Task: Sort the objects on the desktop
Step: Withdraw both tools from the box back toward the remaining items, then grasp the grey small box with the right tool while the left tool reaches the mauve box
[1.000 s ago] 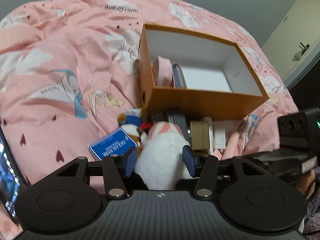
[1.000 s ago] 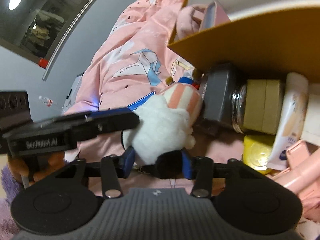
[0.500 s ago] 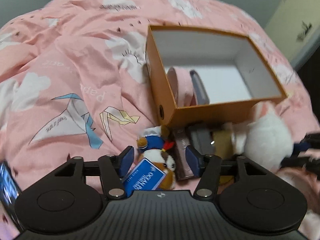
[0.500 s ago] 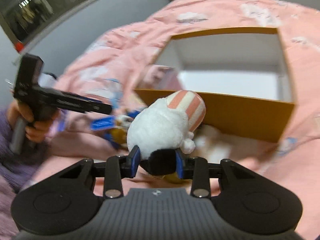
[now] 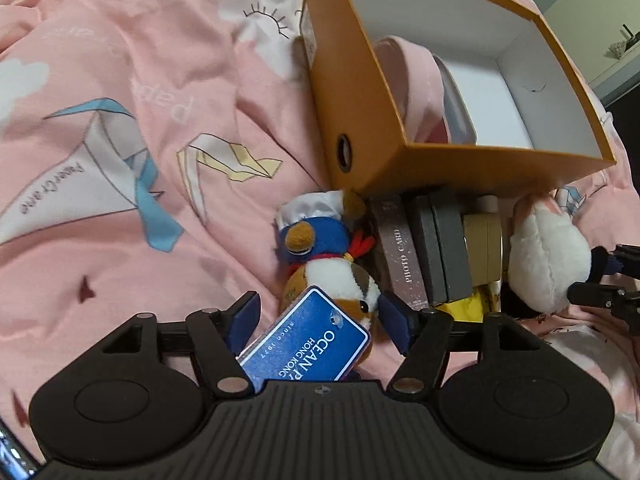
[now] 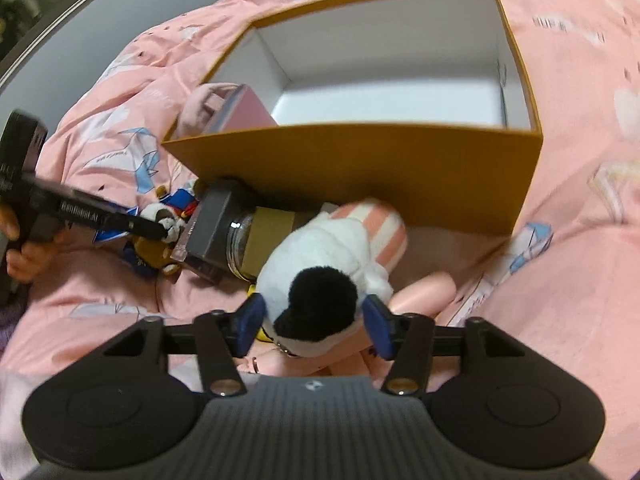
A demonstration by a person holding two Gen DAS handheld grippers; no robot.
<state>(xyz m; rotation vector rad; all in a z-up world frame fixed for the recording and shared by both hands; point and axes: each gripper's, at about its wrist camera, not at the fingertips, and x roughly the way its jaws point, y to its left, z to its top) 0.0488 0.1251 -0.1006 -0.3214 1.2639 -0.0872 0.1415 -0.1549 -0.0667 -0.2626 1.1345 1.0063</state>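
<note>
My left gripper hangs over a brown-and-white sailor plush and a blue Ocean Park card. Both lie between its opening jaws, and the pads do not press on them. My right gripper straddles a white plush with a black patch and pink-striped ear, which rests on the bedding in front of the orange box. Its jaws are opening and the pads stand just beside the plush. The box holds a pink item and a flat grey-edged one.
Against the box front lie a photo card box, dark grey boxes, a beige roll and something yellow. A pink object lies beside the white plush. Pink bedding surrounds everything. A hand holds the left gripper.
The left gripper came down over the sailor plush and card and widened. The right gripper carried the white plush to the right, in front of the box, and its jaws have spread.
</note>
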